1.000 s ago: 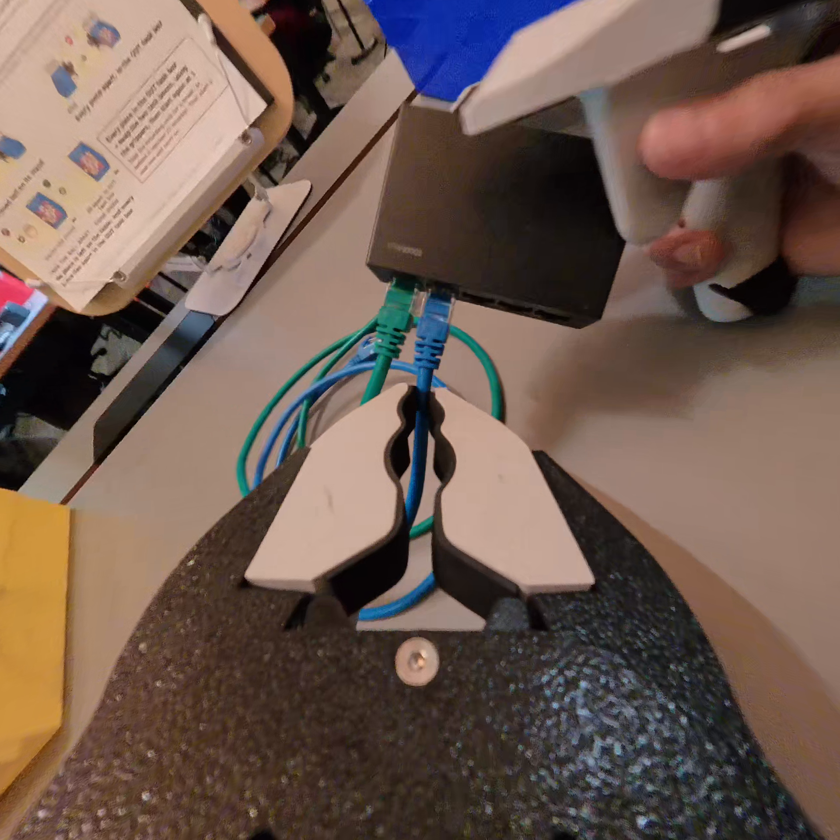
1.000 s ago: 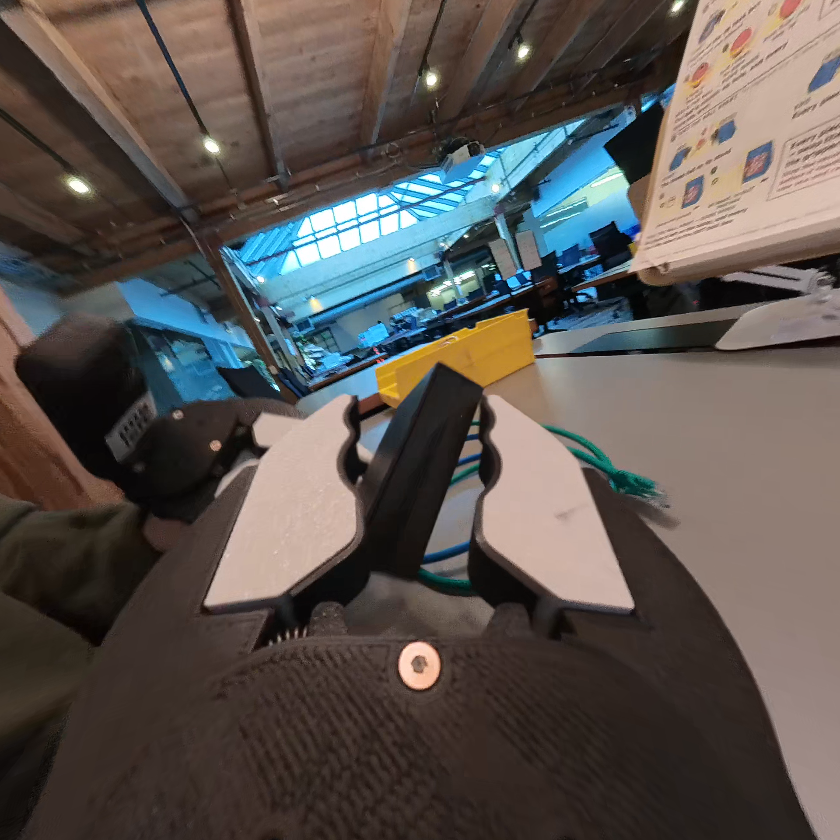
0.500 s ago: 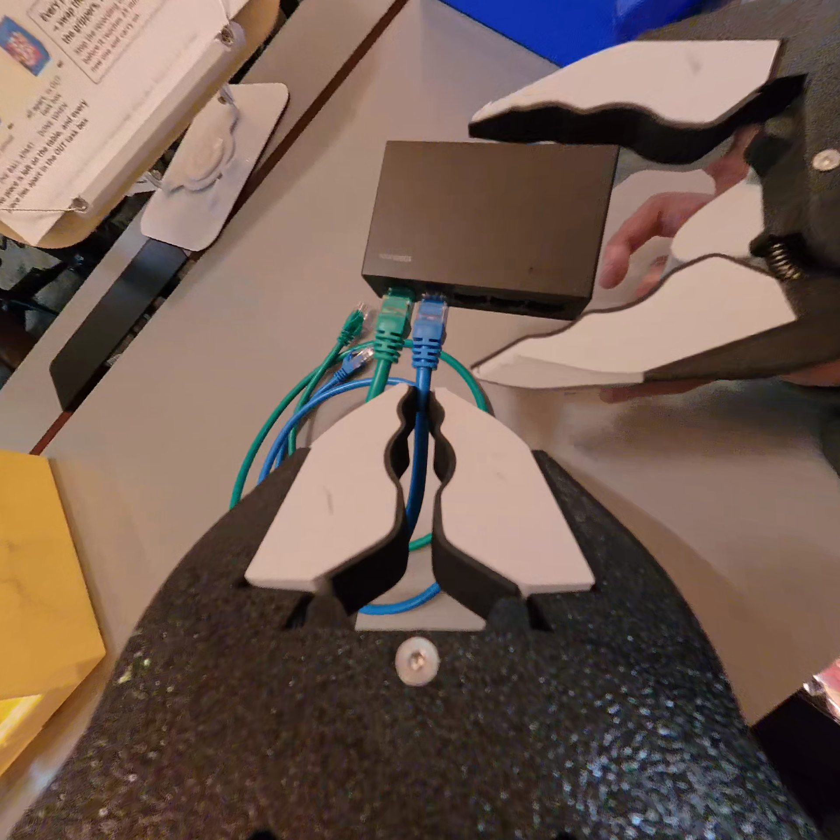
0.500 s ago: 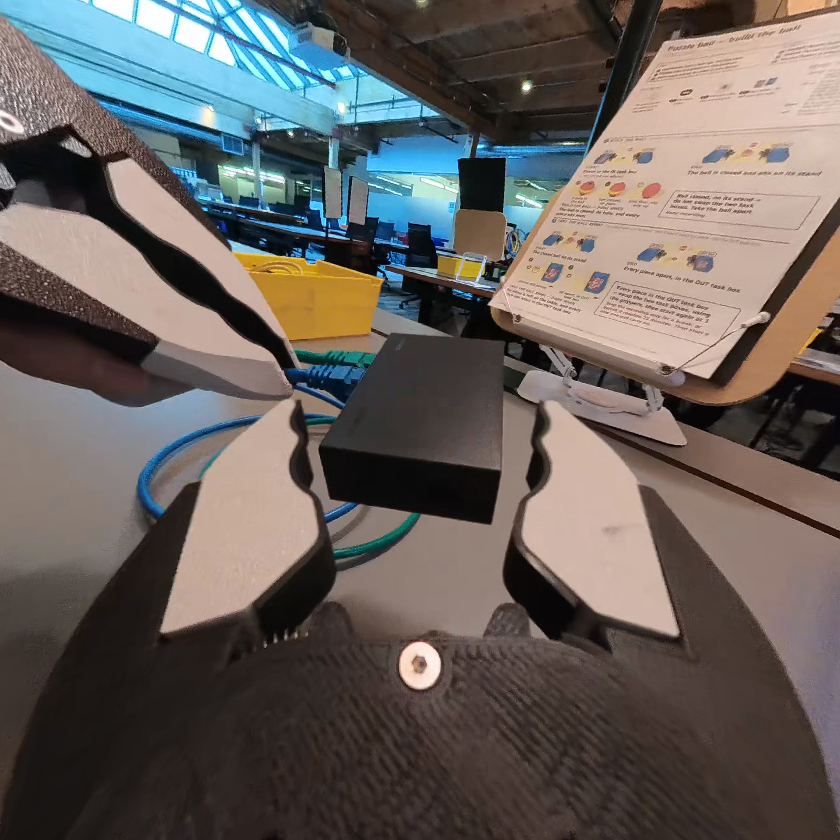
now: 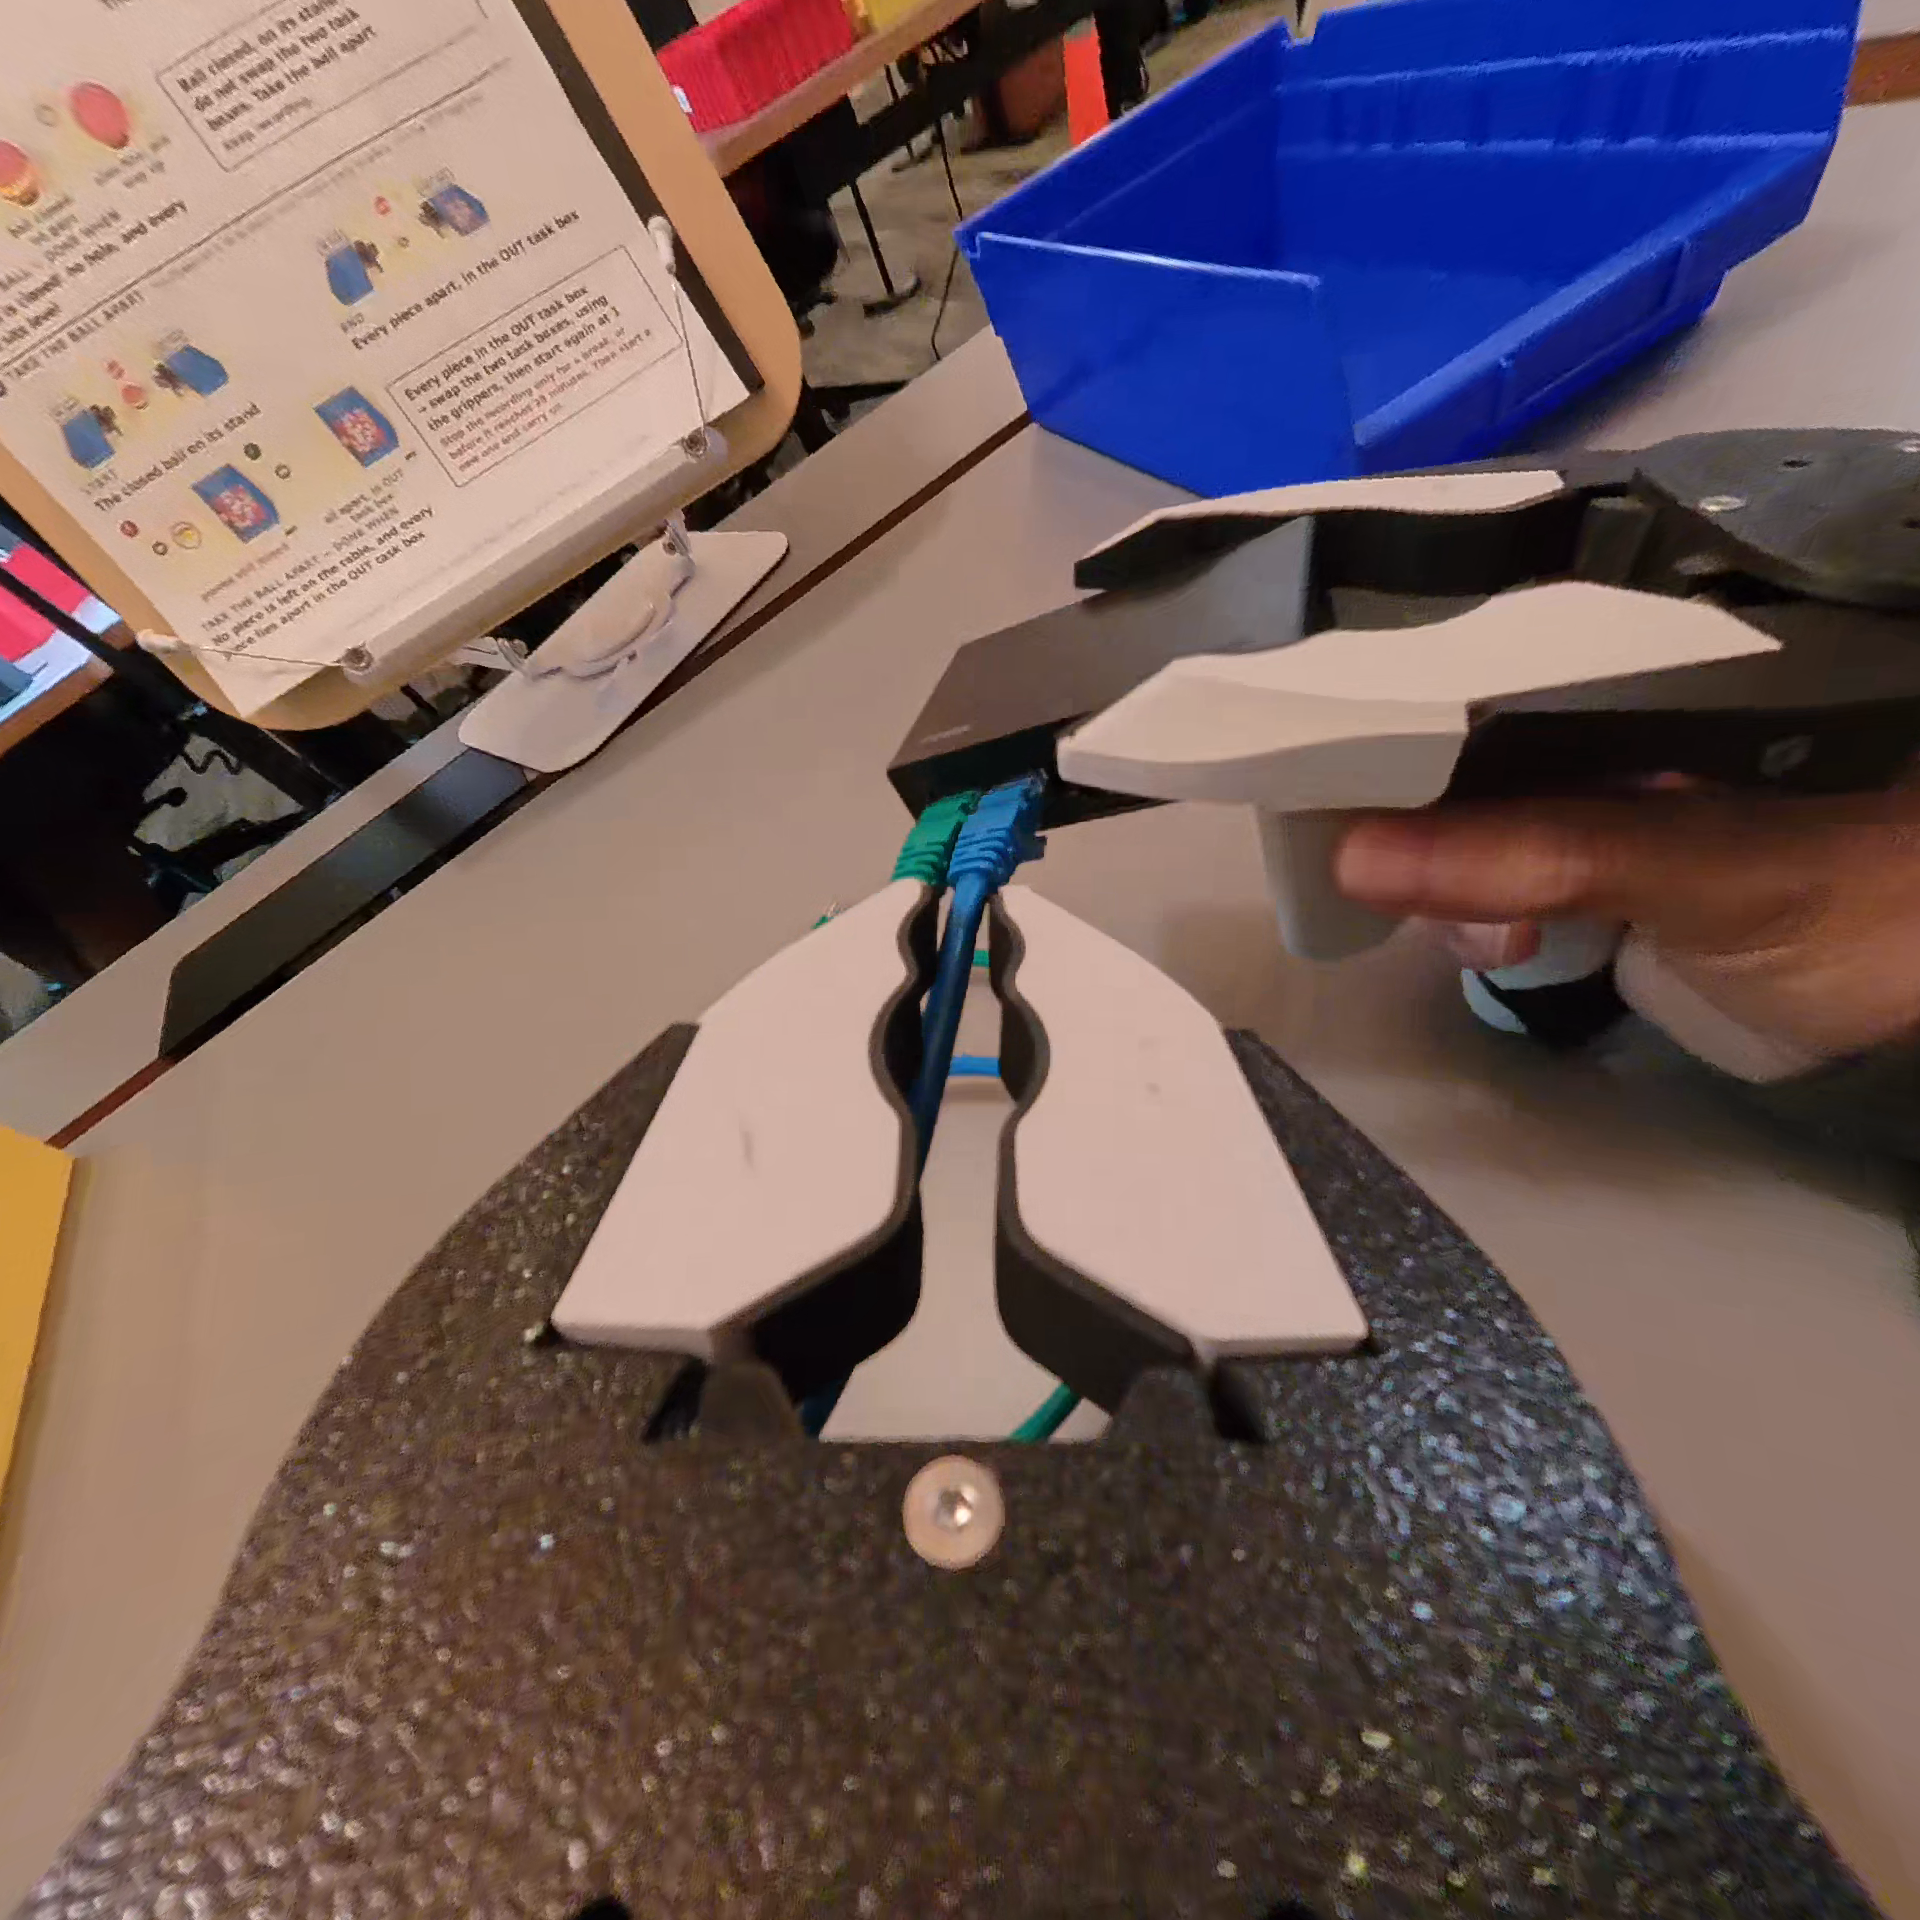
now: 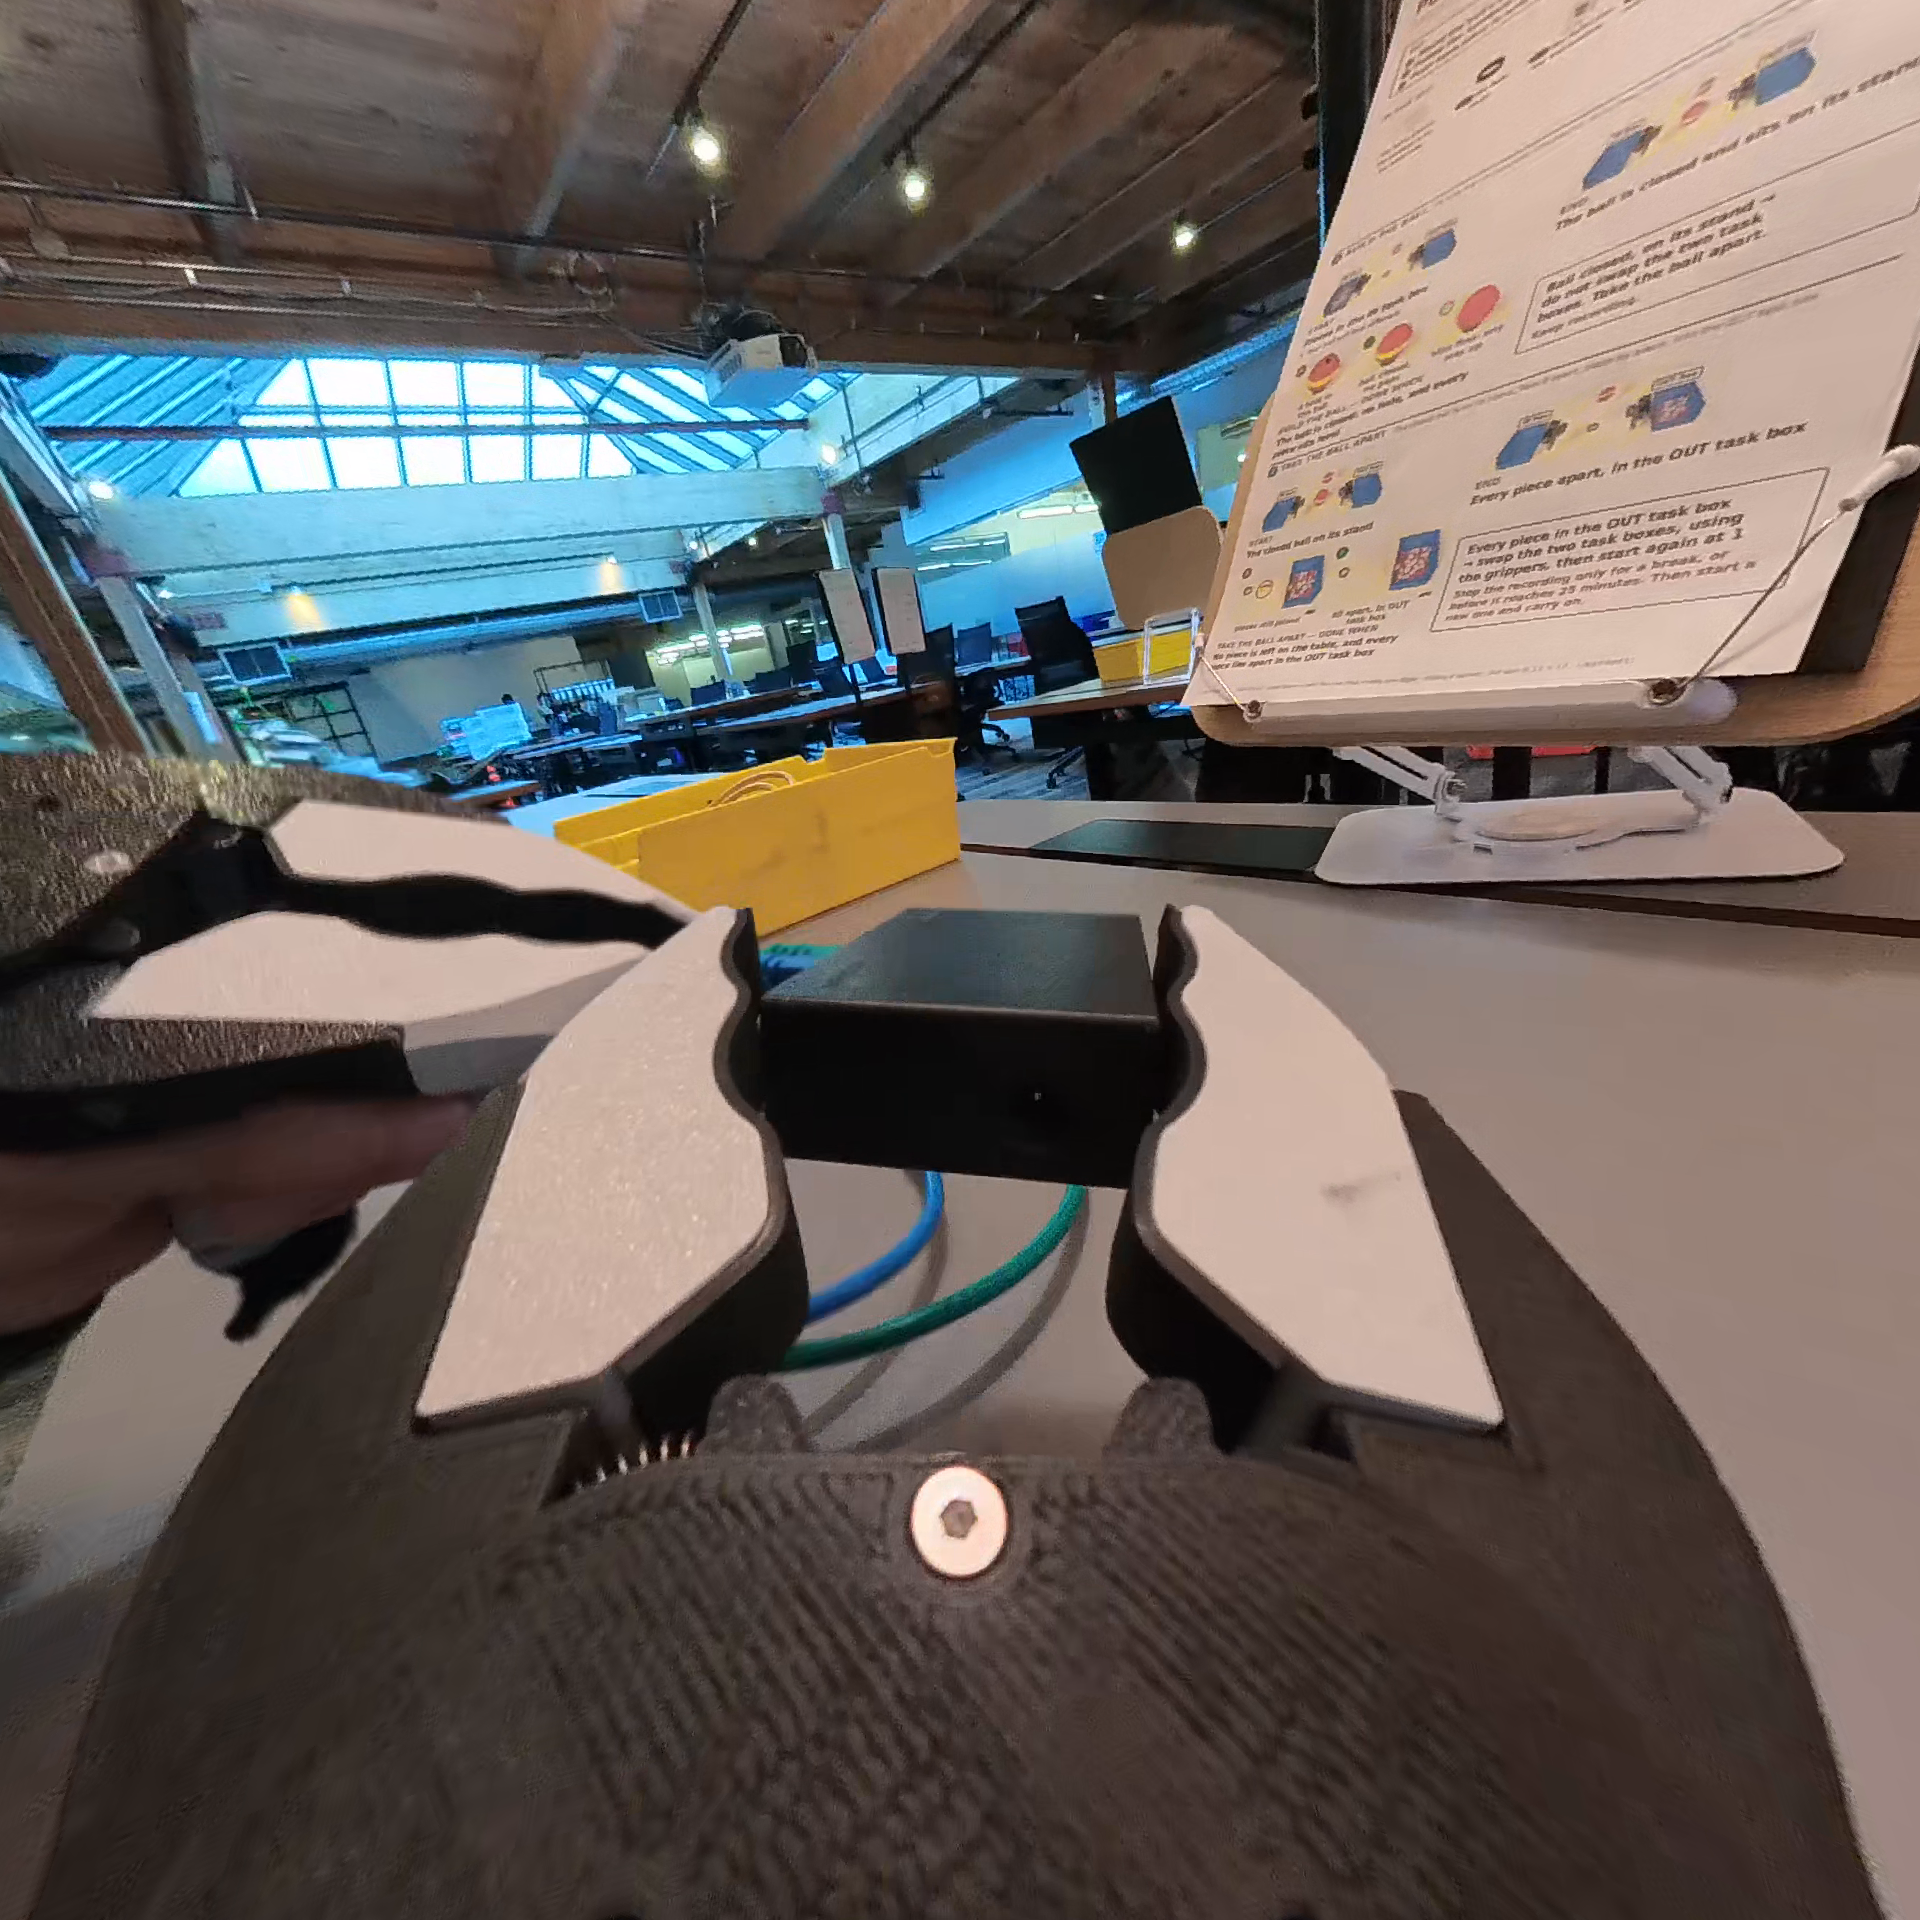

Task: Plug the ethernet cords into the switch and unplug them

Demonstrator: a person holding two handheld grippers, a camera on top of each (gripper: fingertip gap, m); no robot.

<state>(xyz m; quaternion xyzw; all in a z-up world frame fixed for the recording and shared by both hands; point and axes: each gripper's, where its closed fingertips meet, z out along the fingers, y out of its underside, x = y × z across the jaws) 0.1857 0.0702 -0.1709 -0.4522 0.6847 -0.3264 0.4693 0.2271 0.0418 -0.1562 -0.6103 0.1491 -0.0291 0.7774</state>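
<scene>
The black switch (image 6: 956,1039) sits between the fingers of my right gripper (image 6: 954,925), which is shut on its two sides and holds it just above the table. In the left wrist view the switch (image 5: 997,696) has a green cord's plug (image 5: 930,847) and a blue cord's plug (image 5: 997,831) in two ports at its left end. My left gripper (image 5: 956,904) is shut on the blue cord (image 5: 951,997) just behind its plug. The right gripper (image 5: 1081,665) shows there from the side. Loops of both cords (image 6: 935,1278) lie under the switch.
A blue bin (image 5: 1403,260) stands at the back right of the grey table (image 5: 1558,1299). A yellow bin (image 6: 790,831) stands behind the switch. An instruction sheet on a stand (image 5: 312,312) is at the table's far edge. A hand (image 5: 1662,904) holds the right gripper.
The right gripper let go of the switch, opened around it, and has now shut on its two sides. The left gripper has kept its hold on the blue cord.
</scene>
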